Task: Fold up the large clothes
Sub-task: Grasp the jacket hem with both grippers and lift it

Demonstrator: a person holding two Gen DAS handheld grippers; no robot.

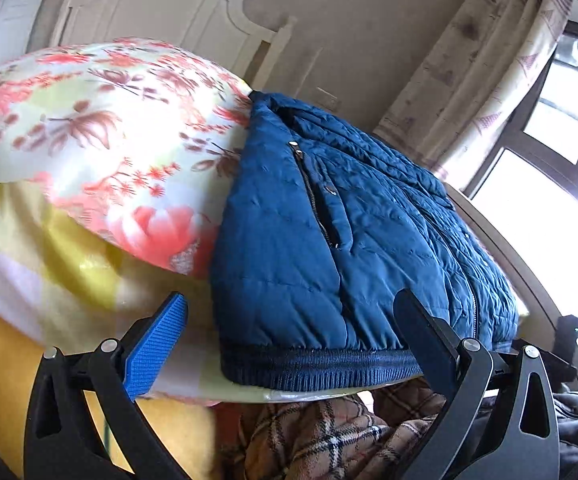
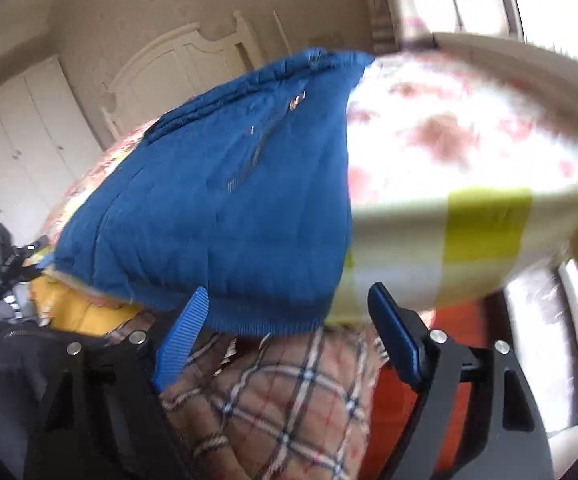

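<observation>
A blue quilted jacket (image 1: 349, 248) lies folded on the bed, its ribbed hem (image 1: 321, 368) at the bed's near edge. My left gripper (image 1: 289, 320) is open just in front of the hem, with nothing between its fingers. The jacket also shows in the right wrist view (image 2: 217, 216), blurred. My right gripper (image 2: 285, 308) is open at the jacket's hem and holds nothing.
A floral quilt (image 1: 101, 136) is heaped left of the jacket on a yellow checked sheet (image 1: 49, 264). A plaid garment (image 1: 329, 436) and a dark garment (image 1: 577, 420) lie below the bed's edge. A white headboard (image 1: 177, 4), a curtain (image 1: 481, 80) and a window (image 1: 549, 216) stand behind.
</observation>
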